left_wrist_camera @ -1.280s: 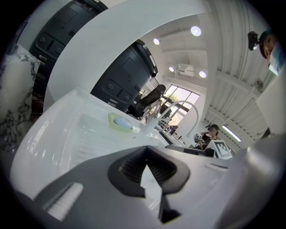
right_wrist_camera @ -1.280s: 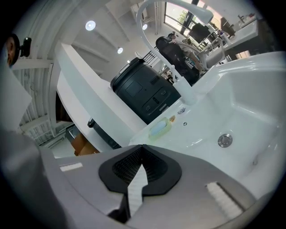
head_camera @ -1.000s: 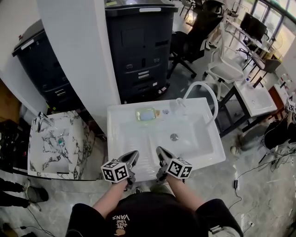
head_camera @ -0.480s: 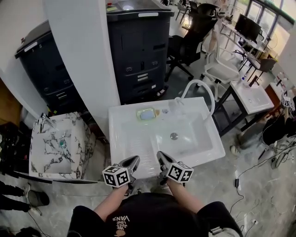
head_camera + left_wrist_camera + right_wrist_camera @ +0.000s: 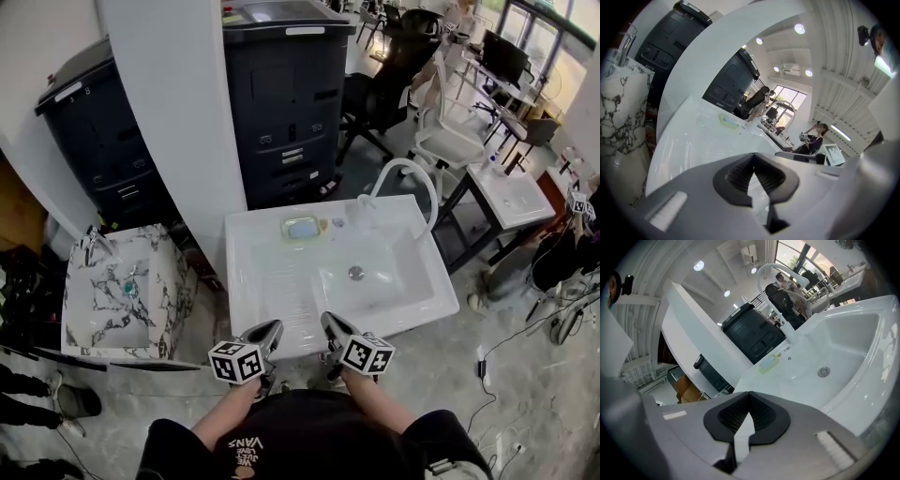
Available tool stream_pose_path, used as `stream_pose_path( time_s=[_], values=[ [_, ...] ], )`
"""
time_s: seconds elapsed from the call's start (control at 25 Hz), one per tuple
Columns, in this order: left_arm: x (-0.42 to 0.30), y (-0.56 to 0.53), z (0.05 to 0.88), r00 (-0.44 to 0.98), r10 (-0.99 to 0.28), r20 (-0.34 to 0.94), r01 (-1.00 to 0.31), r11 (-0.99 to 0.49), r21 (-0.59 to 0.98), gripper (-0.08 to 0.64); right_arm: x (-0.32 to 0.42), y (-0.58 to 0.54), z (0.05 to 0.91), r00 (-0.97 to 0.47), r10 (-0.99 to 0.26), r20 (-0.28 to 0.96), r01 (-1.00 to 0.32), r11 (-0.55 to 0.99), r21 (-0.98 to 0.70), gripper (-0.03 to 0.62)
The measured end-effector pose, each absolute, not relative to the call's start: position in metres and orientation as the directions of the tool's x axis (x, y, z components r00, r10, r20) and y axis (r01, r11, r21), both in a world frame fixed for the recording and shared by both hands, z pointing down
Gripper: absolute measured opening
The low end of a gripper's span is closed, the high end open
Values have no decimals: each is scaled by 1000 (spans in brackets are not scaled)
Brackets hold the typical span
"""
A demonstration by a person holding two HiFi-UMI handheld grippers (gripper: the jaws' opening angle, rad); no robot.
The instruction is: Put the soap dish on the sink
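Note:
The soap dish [image 5: 300, 228], pale green with a blue bar in it, rests on the back ledge of the white sink [image 5: 272, 291], left of the curved faucet [image 5: 405, 174]. It also shows far ahead as the soap dish [image 5: 727, 121] in the left gripper view and the soap dish [image 5: 769, 363] in the right gripper view. My left gripper [image 5: 270, 330] and right gripper [image 5: 328, 324] hover side by side over the sink's front rim, both shut and empty. The left gripper [image 5: 753, 159] and the right gripper [image 5: 749, 398] have their tips touching.
A marble-patterned sink [image 5: 103, 309] stands at the left. Behind the white sink are a white pillar [image 5: 178, 122] and dark cabinets [image 5: 281, 103]. Office chairs [image 5: 450, 141] and another white basin [image 5: 511, 202] are at the right. The basin drain [image 5: 356, 273] lies ahead of the right gripper.
Both grippers have drawn back a little from over the sink toward its front rim. They stay shut and empty, and the soap dish has not moved.

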State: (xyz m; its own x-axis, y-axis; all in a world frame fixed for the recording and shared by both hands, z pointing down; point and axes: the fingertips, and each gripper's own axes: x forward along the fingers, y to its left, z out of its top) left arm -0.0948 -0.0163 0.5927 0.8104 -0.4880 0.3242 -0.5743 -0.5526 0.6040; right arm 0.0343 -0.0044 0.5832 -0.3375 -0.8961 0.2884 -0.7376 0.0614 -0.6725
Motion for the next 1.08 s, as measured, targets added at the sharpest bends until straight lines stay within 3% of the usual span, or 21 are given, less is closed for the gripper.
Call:
stream_pose_path(
  time_s=[1.08],
  values=[
    [-99, -11, 595, 825, -463, 325, -556, -559, 616, 52, 25, -2, 583, -339, -889, 308, -769, 73, -635, 2]
  ],
)
